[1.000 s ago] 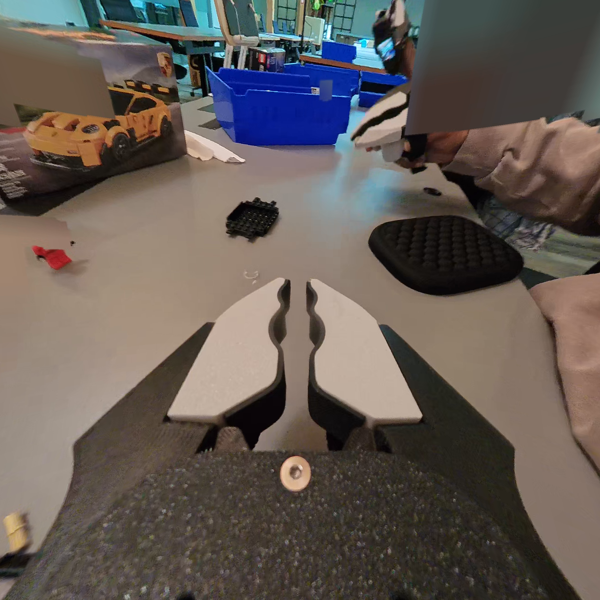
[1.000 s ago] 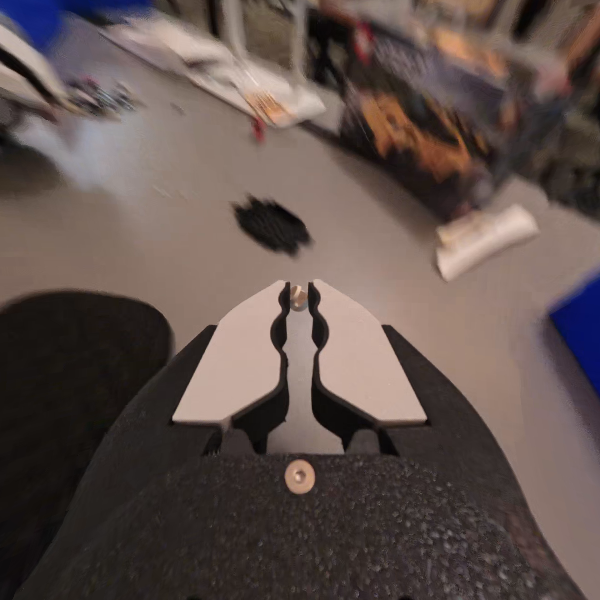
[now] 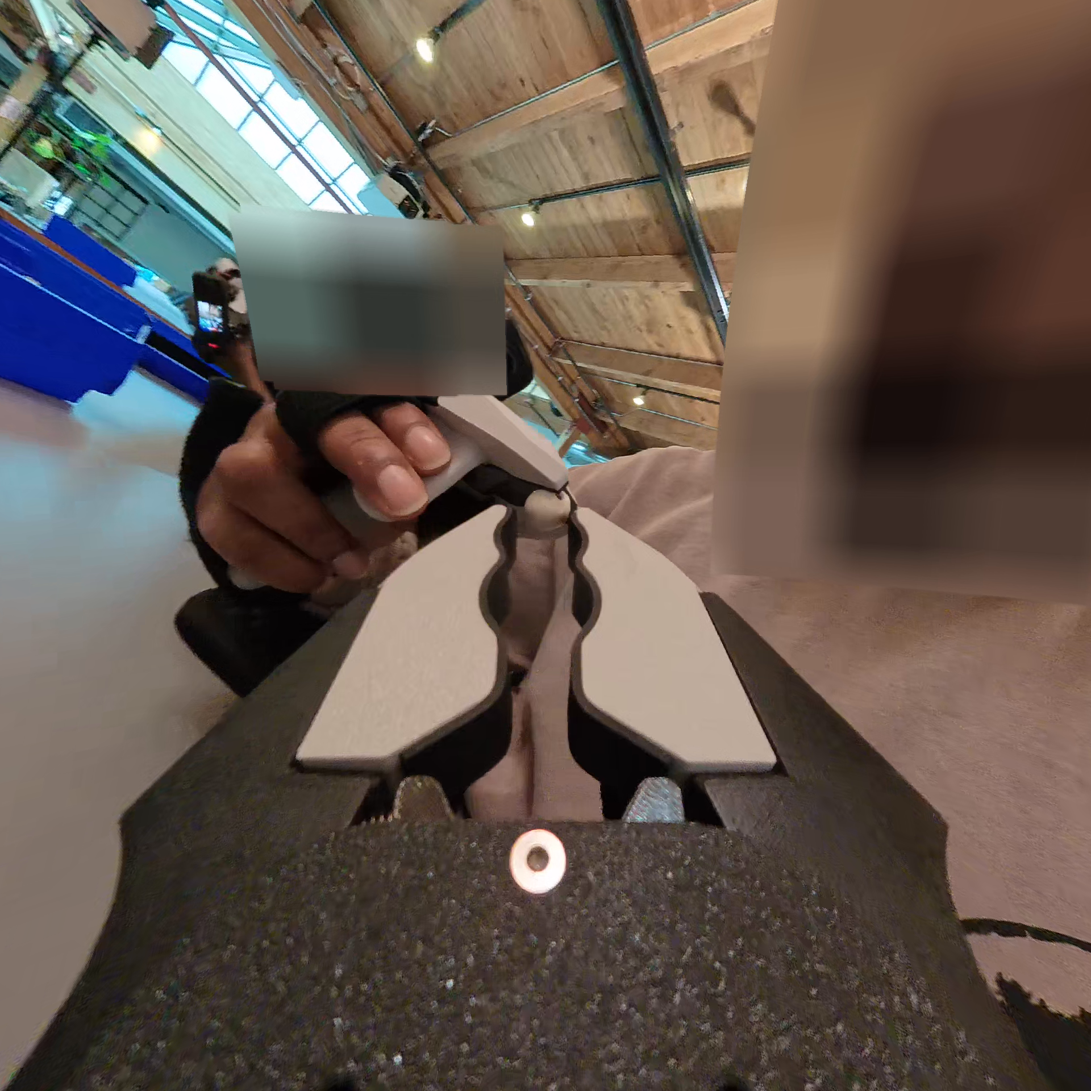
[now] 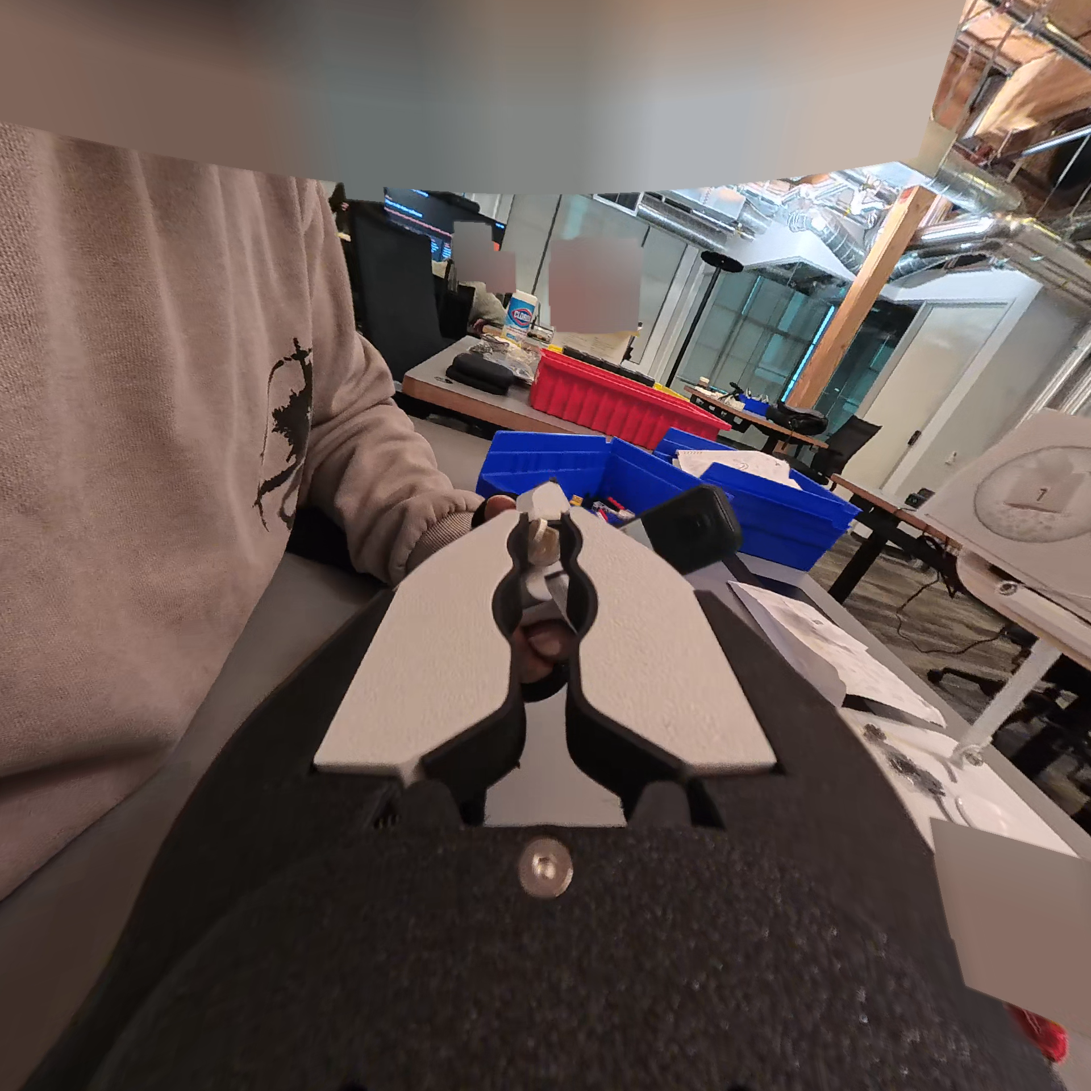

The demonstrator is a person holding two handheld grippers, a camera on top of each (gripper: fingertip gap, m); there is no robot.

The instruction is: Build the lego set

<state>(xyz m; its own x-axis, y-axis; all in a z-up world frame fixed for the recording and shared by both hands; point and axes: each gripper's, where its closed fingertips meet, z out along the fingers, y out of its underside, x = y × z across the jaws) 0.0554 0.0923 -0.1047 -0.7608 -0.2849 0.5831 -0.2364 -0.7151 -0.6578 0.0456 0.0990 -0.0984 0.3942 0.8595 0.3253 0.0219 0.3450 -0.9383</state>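
A small light-grey round lego piece sits between the tips of my left gripper, whose jaws are narrow and touch it on both sides. The right gripper, held by a gloved hand, meets the same piece from above. In the right wrist view the piece is pinched between the tips of my right gripper, and the left gripper's tip crosses it edge-on. Both grippers are raised off the table, in front of the person's chest.
A black knobbed pad lies on the grey table. Blue bins and a paper booklet are on the right. Small dark pieces lie near the table's edge. The person's beige sweater fills the left. Both grippers' tips are close together, under 4 cm apart.
Both grippers have lifted off the table and turned to face each other. My left jaws have widened a little and now flank the small grey piece that the right gripper was carrying.
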